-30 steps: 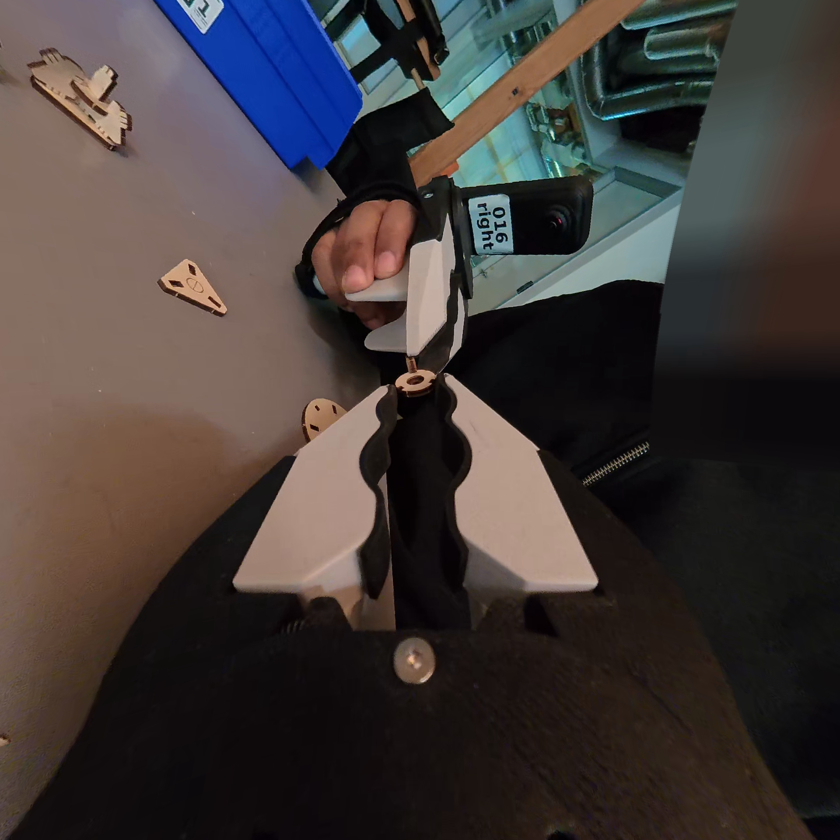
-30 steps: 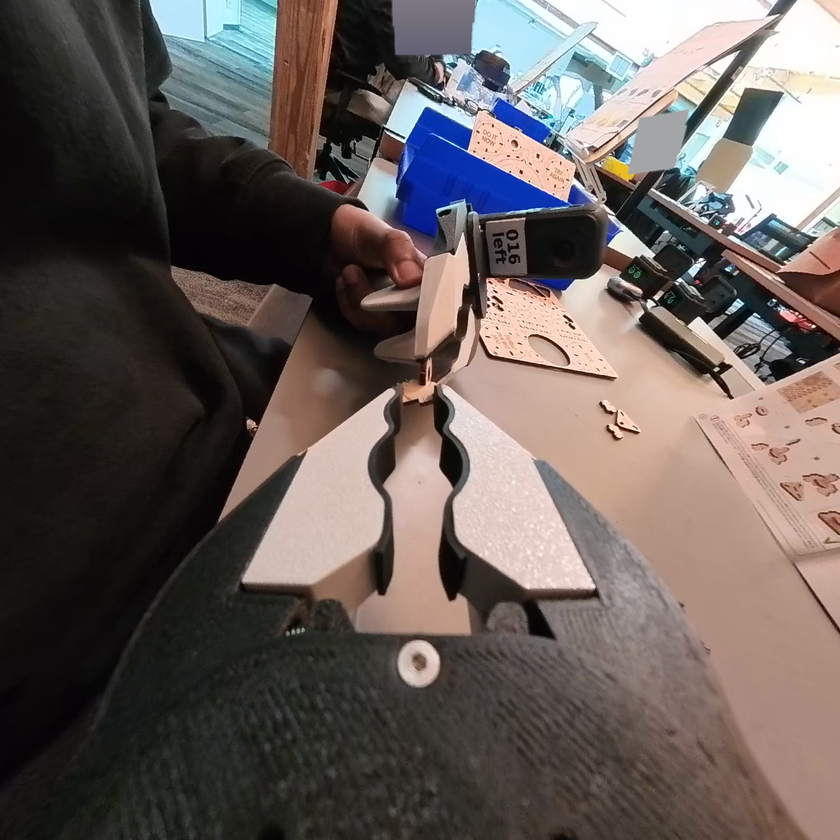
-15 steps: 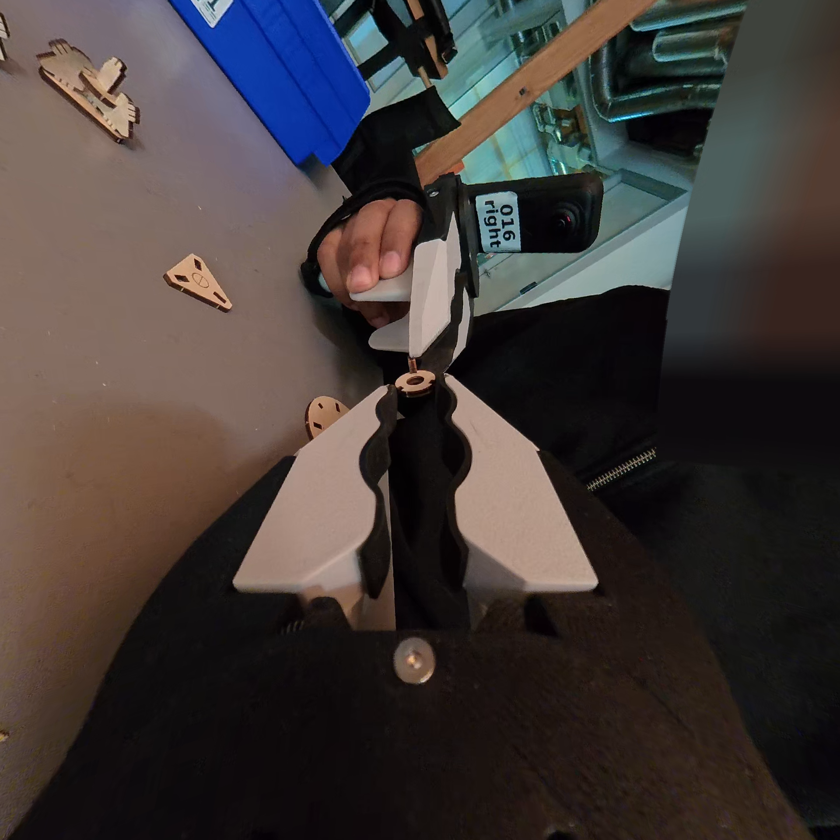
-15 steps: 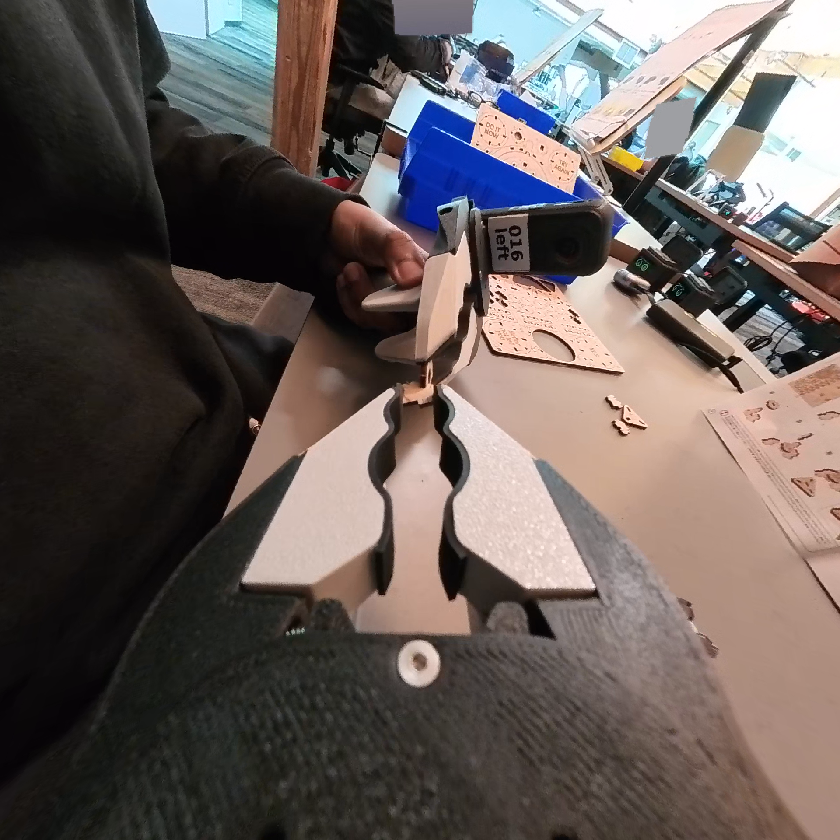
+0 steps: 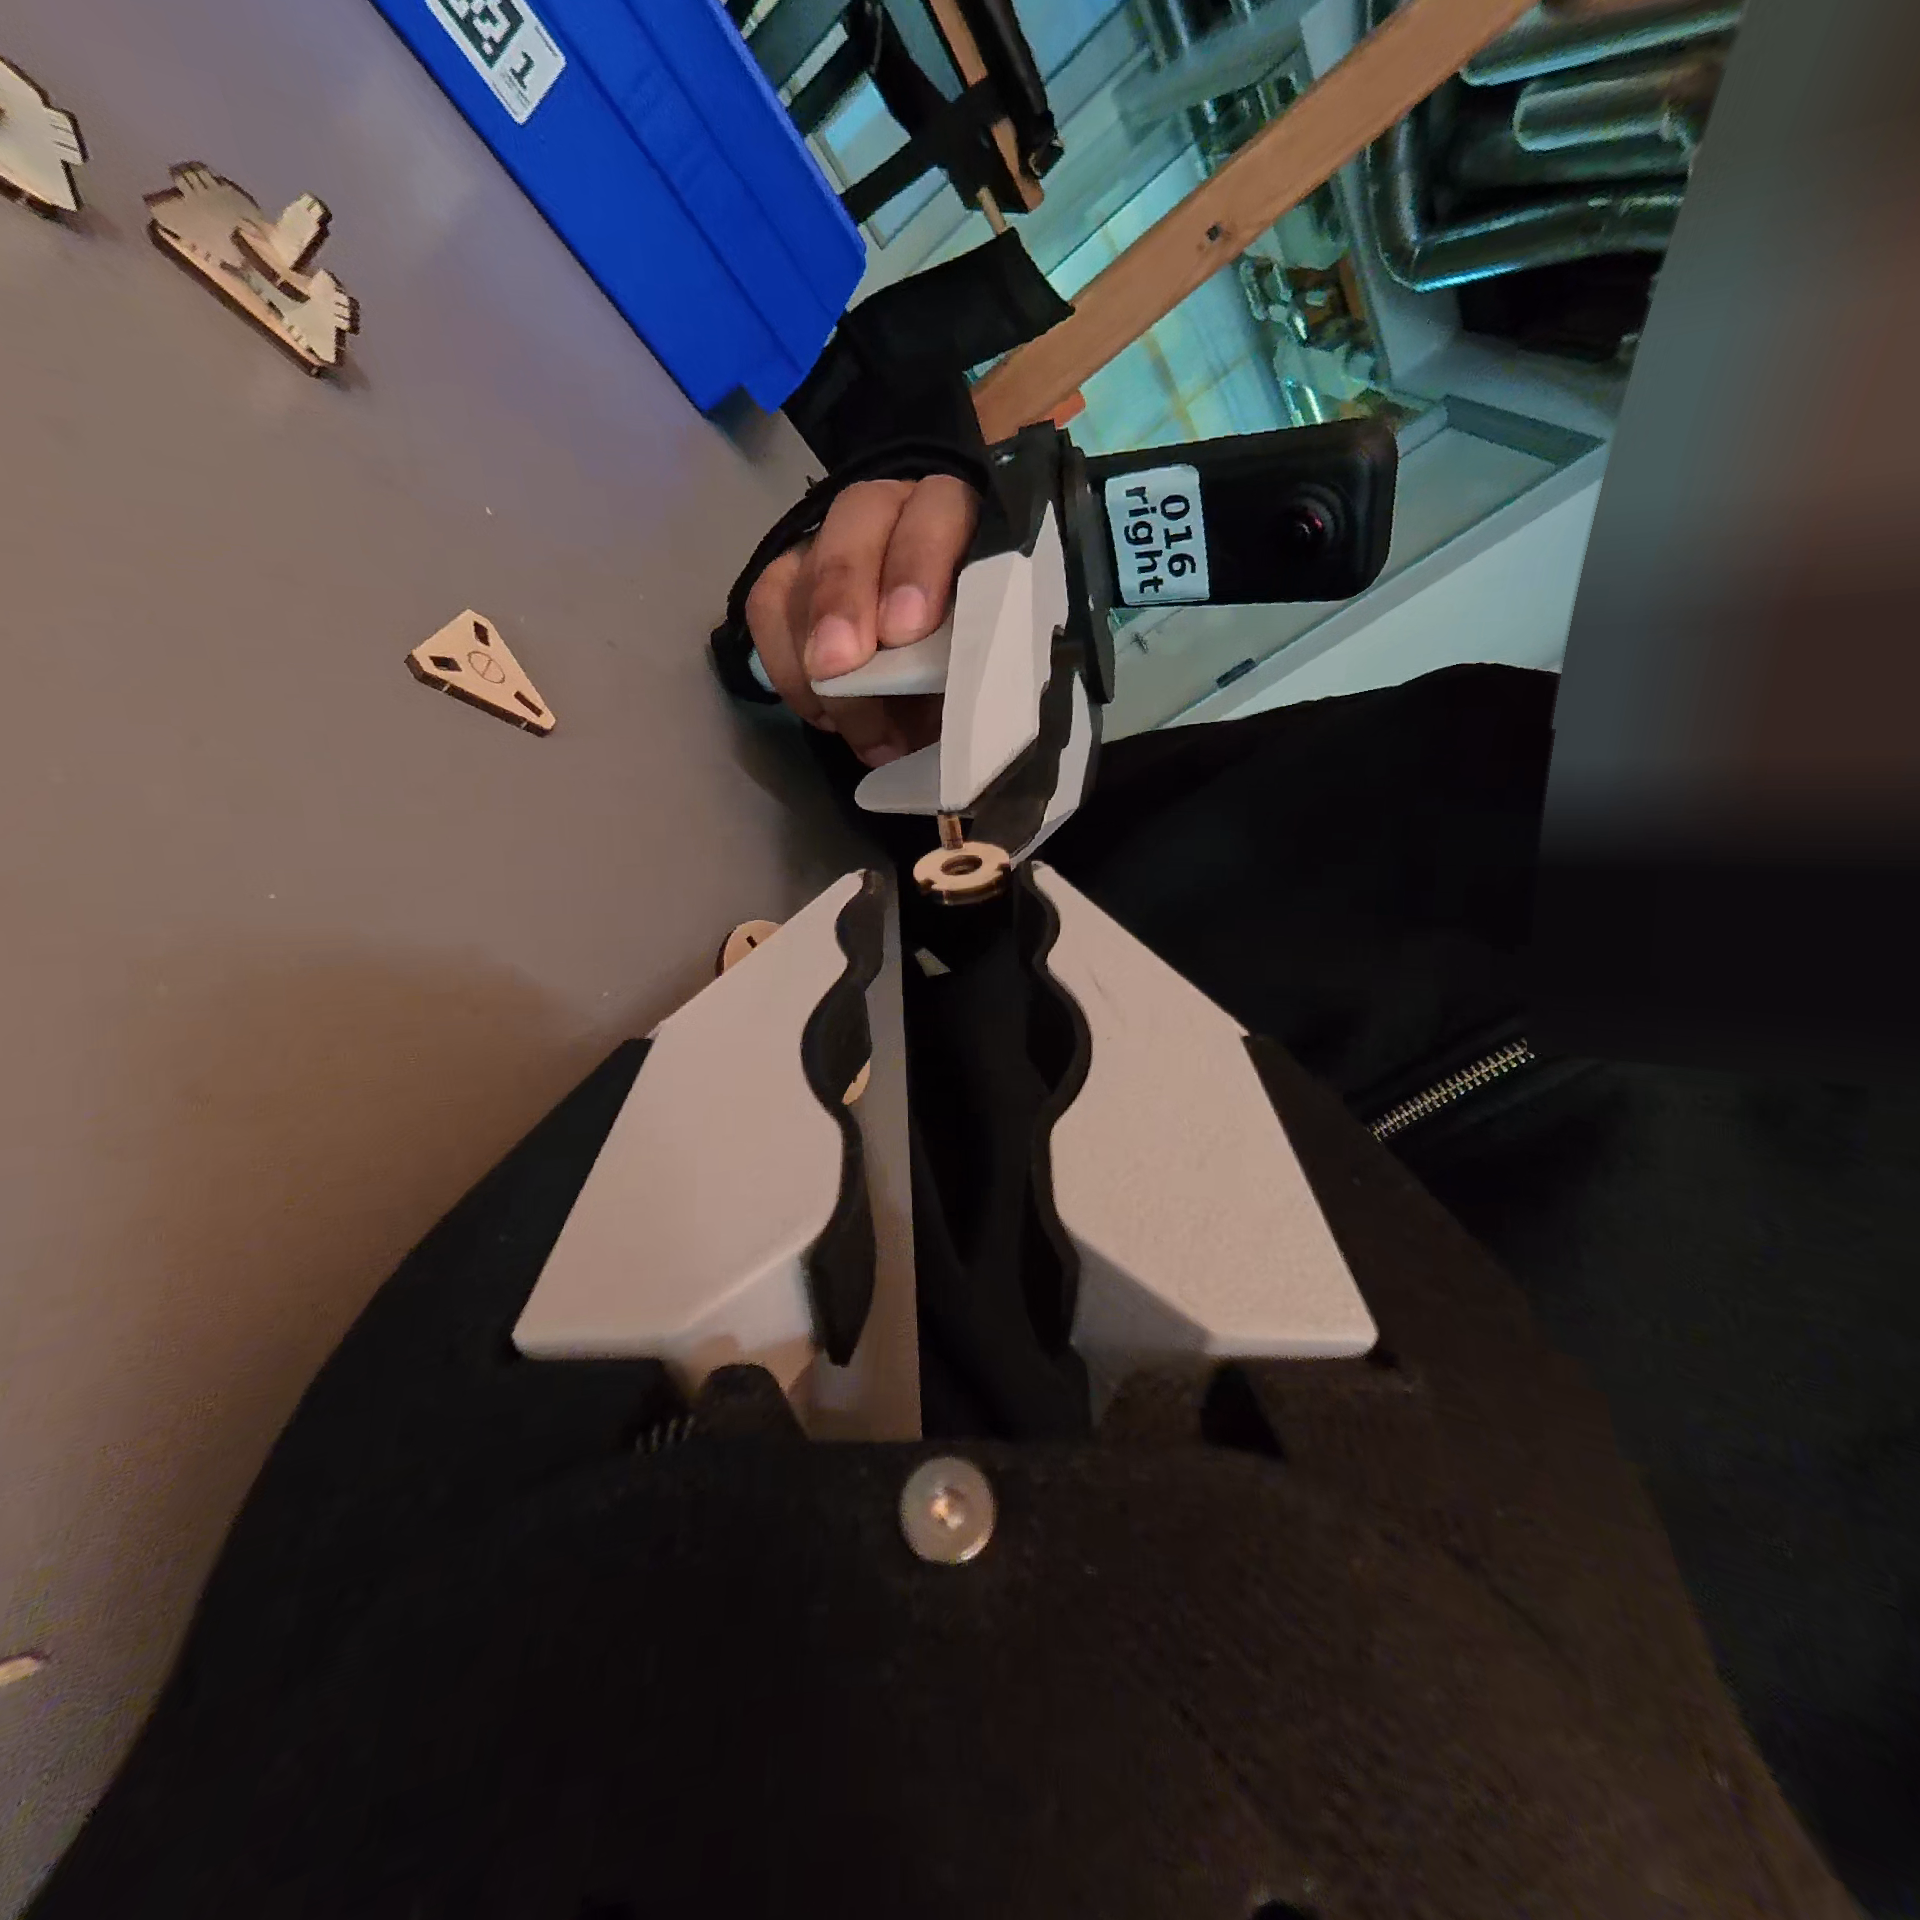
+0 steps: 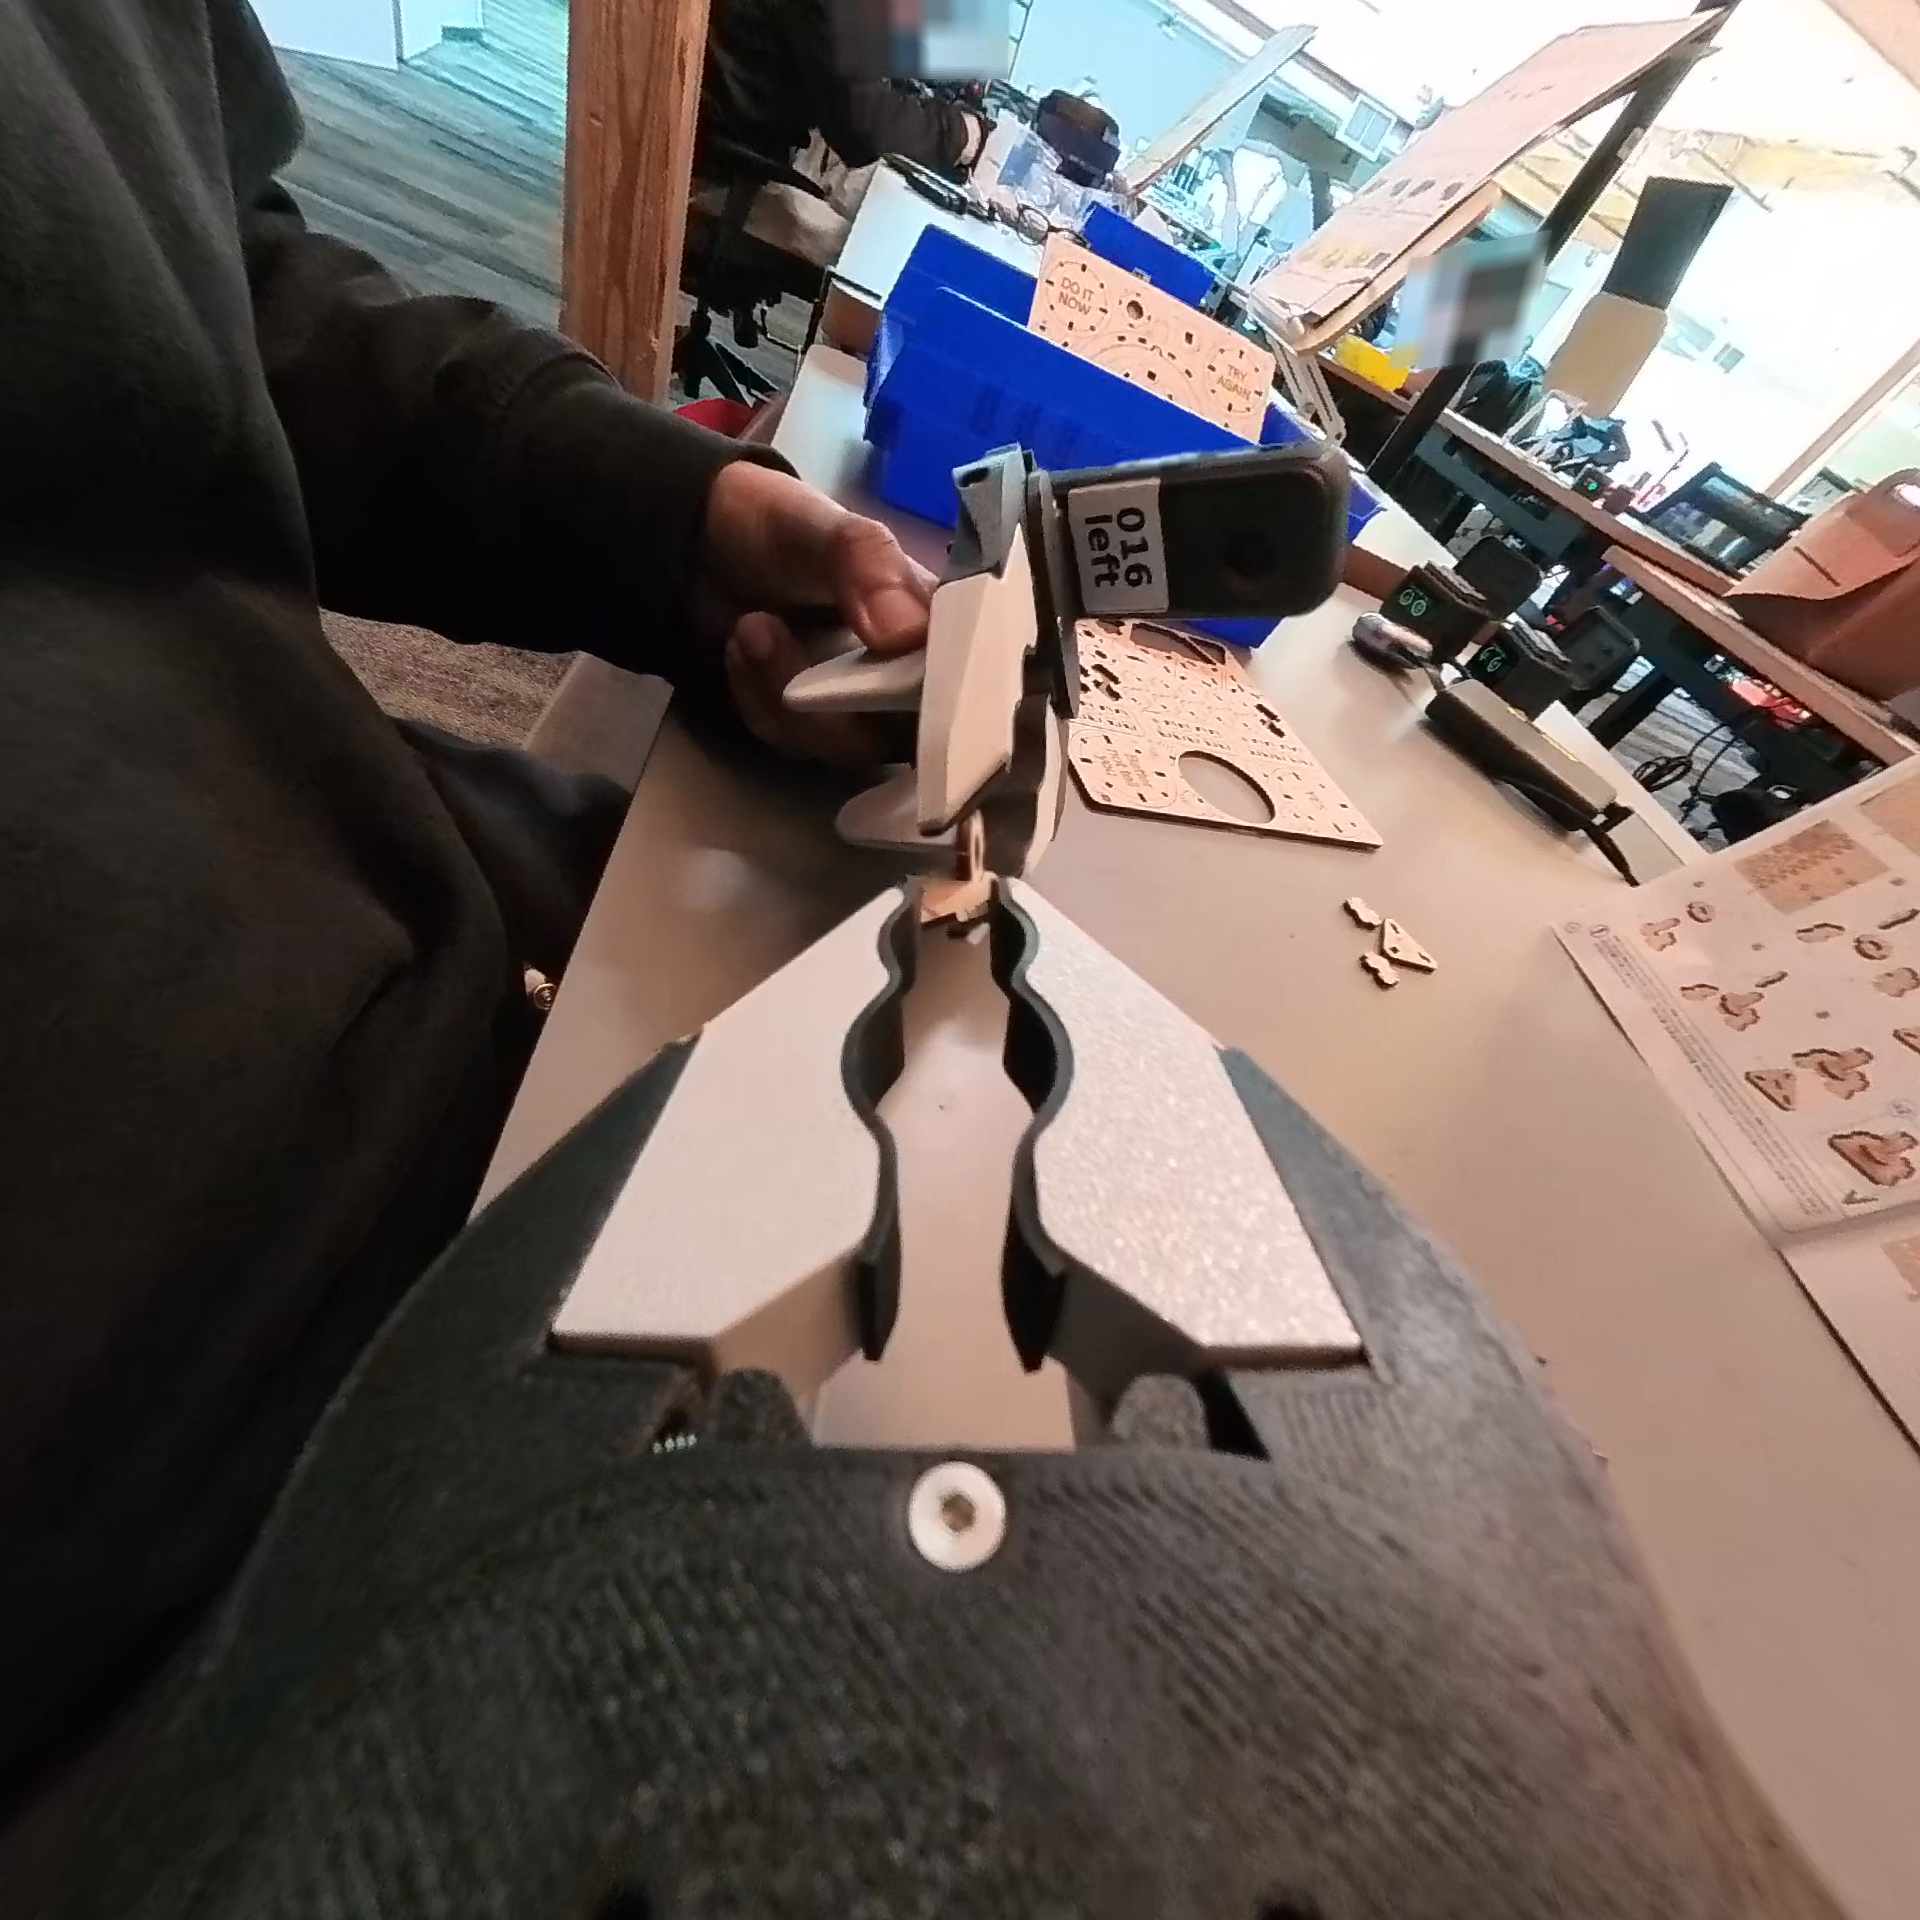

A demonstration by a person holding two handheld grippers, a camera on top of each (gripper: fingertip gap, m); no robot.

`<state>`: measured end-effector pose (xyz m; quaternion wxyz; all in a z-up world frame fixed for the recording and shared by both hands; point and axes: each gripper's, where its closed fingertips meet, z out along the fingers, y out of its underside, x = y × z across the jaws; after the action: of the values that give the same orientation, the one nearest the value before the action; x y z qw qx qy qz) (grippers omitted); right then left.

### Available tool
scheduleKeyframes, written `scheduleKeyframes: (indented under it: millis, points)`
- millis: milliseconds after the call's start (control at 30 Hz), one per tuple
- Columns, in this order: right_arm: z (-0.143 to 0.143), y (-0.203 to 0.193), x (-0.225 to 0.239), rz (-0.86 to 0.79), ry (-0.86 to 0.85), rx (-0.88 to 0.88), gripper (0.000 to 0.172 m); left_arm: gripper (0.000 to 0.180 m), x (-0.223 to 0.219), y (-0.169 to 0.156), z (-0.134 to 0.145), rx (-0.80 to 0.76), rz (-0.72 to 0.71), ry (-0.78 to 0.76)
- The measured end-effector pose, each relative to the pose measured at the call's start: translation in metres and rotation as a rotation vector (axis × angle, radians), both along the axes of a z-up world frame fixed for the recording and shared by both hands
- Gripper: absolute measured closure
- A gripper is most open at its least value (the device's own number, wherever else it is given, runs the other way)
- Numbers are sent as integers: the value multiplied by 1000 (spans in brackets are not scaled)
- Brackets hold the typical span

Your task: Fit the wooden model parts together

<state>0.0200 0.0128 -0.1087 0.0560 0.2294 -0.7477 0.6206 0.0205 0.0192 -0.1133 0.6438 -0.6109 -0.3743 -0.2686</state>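
Found left gripper (image 5: 954, 883) parted a little wider than the round wooden disc (image 5: 961, 871) standing between its tips, with a dark sliver of gap on either side, so nothing clamped there. Found right gripper (image 6: 951, 914) closed narrow on a wooden peg piece (image 6: 948, 912), peg end at the disc's centre hole, all held above the grey table (image 5: 312, 935), with a triangular wooden piece (image 5: 480, 670) and blue bin (image 5: 644, 187) well apart. Judged disc and peg light, stiff thin plywood, brittle at the notches. Best pinched across the disc's rim, gently.
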Motion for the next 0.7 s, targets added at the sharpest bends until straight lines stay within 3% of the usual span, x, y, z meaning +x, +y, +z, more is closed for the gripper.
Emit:
scheduleKeyframes:
  millis: [700]
  points:
    - [-2, 3, 6, 46, 12, 6, 160, 164, 3, -1, 3, 32, -23, -5]
